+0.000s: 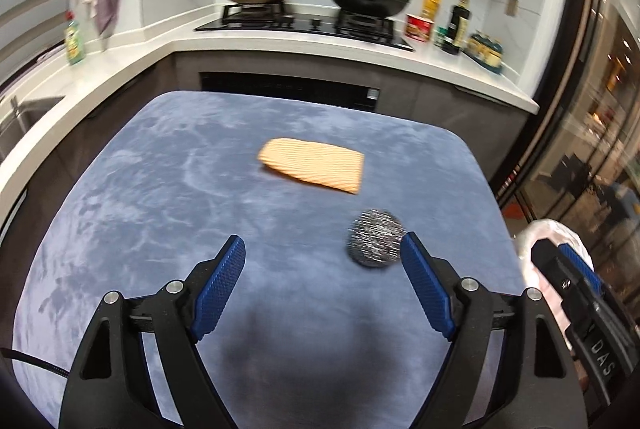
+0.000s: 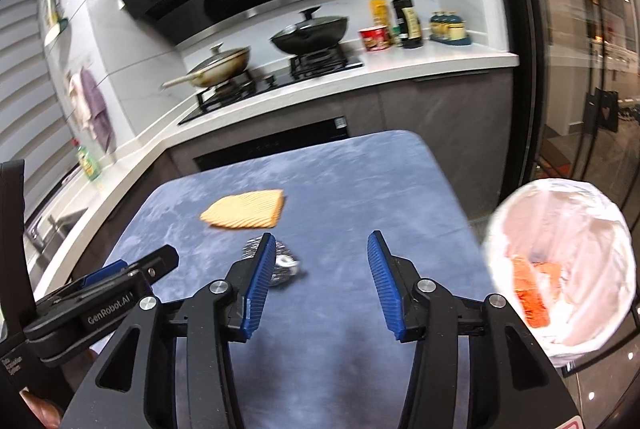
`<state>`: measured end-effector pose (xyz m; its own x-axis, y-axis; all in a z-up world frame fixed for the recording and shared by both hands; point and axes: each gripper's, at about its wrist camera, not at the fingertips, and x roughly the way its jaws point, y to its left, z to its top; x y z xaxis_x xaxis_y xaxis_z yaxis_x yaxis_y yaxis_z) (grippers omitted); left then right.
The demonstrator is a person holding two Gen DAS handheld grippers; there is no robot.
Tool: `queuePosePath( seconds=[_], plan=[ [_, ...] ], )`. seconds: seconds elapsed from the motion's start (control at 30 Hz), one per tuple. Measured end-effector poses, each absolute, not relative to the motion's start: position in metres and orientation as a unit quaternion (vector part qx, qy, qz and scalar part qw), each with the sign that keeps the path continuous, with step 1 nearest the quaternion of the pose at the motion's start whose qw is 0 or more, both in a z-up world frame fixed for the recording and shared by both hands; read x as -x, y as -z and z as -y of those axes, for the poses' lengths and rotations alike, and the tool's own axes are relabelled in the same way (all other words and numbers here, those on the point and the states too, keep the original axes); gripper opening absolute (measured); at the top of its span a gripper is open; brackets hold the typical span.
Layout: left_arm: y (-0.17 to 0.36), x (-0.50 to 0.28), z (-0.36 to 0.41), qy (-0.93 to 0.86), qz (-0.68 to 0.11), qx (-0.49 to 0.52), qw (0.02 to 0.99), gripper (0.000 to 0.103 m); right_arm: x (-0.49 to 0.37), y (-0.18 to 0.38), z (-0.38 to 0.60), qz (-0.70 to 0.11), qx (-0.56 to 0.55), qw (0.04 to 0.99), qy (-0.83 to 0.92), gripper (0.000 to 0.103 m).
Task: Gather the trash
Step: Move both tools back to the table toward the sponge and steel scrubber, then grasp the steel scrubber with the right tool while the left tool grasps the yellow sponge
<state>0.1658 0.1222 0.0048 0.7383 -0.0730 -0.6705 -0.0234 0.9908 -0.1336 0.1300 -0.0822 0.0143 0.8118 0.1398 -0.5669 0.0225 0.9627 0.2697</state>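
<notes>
- Left gripper (image 1: 322, 249) hangs over the blue table (image 1: 160, 189), jaws spread wide with nothing between them.
- The steel scouring ball (image 1: 375, 238) sits on the cloth just ahead of the left gripper's right-hand fingertip — touching it or a hair off, hard to call.
- Further out beyond those jaws, well apart from the ball, the orange ribbed cloth (image 1: 314, 166) lies flat.
- Right gripper (image 2: 322, 245) also has its jaws parted, empty, over the table.
- From its camera the ball peeks out behind the left-hand finger (image 2: 260, 277), partly hidden.
- Off to the right of the right jaws, beside the table edge — the white-lined trash bin (image 2: 560, 269), with orange scraps (image 2: 530, 299) already inside.
</notes>
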Motion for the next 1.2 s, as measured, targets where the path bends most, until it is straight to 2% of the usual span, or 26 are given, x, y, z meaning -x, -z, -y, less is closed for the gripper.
queuePosePath(
  seconds=[0.2, 0.3, 0.53, 1.0, 1.2],
  plan=[
    [0.007, -0.181, -0.163, -0.025, -0.373, 0.082, 0.924, 0.081, -0.15, -0.002, 0.045, -0.324, -0.122, 0.937, -0.054, 0.053],
    [0.016, -0.192, -0.181, -0.038, -0.391, 0.085, 0.916, 0.088, -0.162, 0.006, 0.03, -0.333, -0.115, 0.934, -0.061, 0.058],
    [0.032, -0.214, -0.204, -0.061, -0.402, 0.087, 0.91, 0.089, -0.192, 0.029, 0.006, -0.355, -0.102, 0.927, -0.067, 0.061],
    [0.061, -0.282, -0.193, -0.029, -0.427, 0.101, 0.898, 0.092, -0.235, 0.07, -0.002, -0.384, -0.097, 0.916, -0.056, 0.061],
    [0.076, -0.312, -0.185, -0.023, -0.437, 0.103, 0.893, 0.092, -0.245, 0.077, 0.006, -0.382, -0.11, 0.916, -0.058, 0.052]
  ],
)
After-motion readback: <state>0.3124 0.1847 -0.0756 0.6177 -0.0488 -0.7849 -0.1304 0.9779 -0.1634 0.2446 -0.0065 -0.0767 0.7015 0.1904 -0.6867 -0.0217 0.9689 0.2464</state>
